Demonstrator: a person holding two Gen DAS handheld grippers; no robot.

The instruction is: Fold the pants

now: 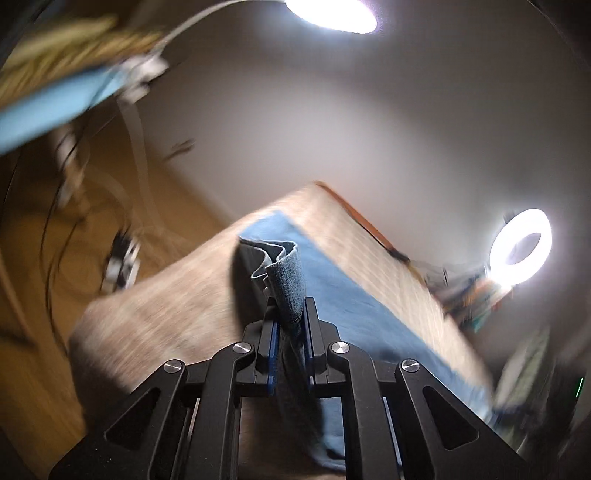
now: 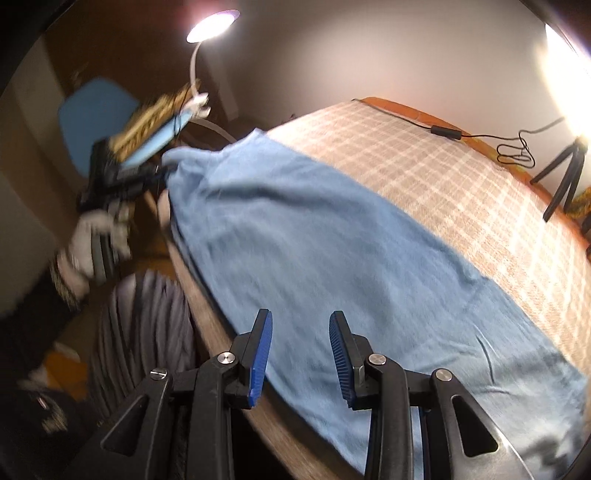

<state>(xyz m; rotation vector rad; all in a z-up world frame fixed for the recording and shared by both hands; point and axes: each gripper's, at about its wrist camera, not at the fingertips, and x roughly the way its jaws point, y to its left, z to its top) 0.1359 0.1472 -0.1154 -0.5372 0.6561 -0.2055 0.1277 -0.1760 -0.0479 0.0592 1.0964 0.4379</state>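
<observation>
The blue pants (image 2: 306, 236) lie stretched along the near side of a table with a checked beige cloth (image 2: 461, 177). In the left wrist view my left gripper (image 1: 290, 306) is shut on a bunched edge of the pants (image 1: 284, 273) and holds it lifted above the table, the rest of the pants (image 1: 354, 306) trailing down to the right. In the right wrist view my right gripper (image 2: 301, 321) is open and empty, hovering just above the near part of the pants by the table's front edge. The left gripper (image 2: 122, 177) shows there, blurred, at the pants' far end.
A desk lamp (image 2: 212, 22) on a white gooseneck stands at the far left. A ring light (image 1: 521, 245) on a black tripod (image 2: 565, 173) and a black cable (image 2: 513, 147) sit at the table's right edge. A blue chair (image 2: 92, 118) stands beyond the table.
</observation>
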